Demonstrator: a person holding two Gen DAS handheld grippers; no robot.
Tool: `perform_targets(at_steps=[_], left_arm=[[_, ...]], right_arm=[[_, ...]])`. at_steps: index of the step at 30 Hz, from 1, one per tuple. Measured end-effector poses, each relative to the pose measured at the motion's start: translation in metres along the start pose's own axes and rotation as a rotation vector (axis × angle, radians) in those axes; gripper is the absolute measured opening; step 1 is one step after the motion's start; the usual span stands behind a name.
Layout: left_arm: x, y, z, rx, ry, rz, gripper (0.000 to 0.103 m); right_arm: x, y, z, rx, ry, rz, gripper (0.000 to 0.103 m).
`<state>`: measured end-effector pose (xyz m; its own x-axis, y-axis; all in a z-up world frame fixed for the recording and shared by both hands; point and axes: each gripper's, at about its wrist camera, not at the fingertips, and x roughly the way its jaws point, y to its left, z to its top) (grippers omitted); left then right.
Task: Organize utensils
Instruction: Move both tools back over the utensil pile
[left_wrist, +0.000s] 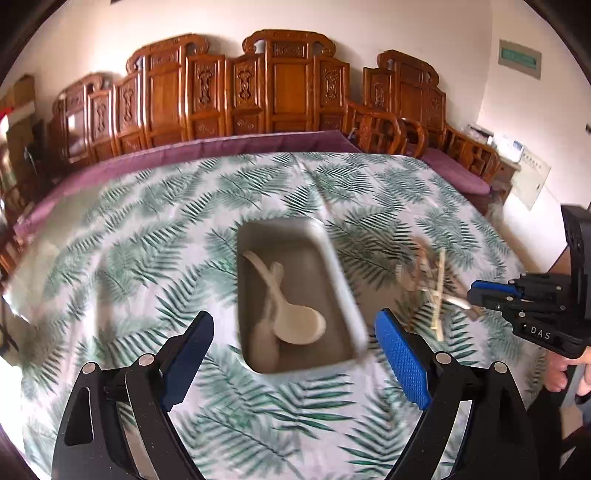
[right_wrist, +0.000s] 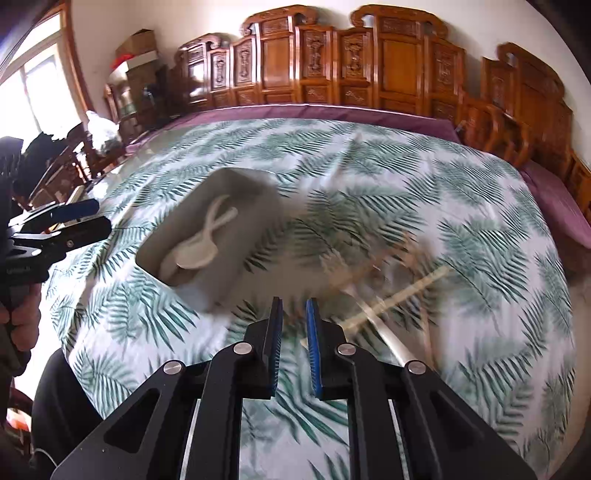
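A grey rectangular tray (left_wrist: 343, 284) sits on the leaf-print tablecloth and holds two pale spoons (left_wrist: 295, 325). It also shows in the right wrist view (right_wrist: 255, 195) with the spoons (right_wrist: 195, 251). My left gripper (left_wrist: 295, 354) is open and empty, just short of the tray's near end. A blurred pile of pale utensils (left_wrist: 437, 291) lies right of the tray; in the right wrist view the pile (right_wrist: 399, 291) is just ahead and right of my right gripper (right_wrist: 294, 332). Its jaws stand a narrow gap apart with nothing between them. The right gripper also shows in the left wrist view (left_wrist: 474, 293).
The tablecloth (left_wrist: 147, 229) covers a round table with a purple cushioned bench (left_wrist: 221, 147) and carved wooden chair backs (left_wrist: 288, 85) behind it. The left gripper (right_wrist: 96, 216) shows at the left edge of the right wrist view. Both views are motion-blurred.
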<state>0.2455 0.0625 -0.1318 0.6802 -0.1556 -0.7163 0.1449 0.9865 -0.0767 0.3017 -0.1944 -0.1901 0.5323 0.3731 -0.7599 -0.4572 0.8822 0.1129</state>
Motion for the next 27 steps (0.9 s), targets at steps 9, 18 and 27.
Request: perform_targets(at_steps=[9, 18, 27], left_arm=[[0.003, -0.041, 0.003, 0.046, 0.004, -0.023, 0.086], [0.028, -0.090, 0.009, 0.105, 0.059, -0.100, 0.086], [0.071, -0.133, 0.005, 0.148, 0.120, -0.195, 0.079]], right_arm=[[-0.025, -0.055, -0.022, 0.057, 0.025, -0.046, 0.025], [-0.022, -0.088, -0.036, 0.103, 0.055, -0.077, 0.025], [-0.004, -0.106, -0.062, 0.128, 0.091, -0.104, 0.025]])
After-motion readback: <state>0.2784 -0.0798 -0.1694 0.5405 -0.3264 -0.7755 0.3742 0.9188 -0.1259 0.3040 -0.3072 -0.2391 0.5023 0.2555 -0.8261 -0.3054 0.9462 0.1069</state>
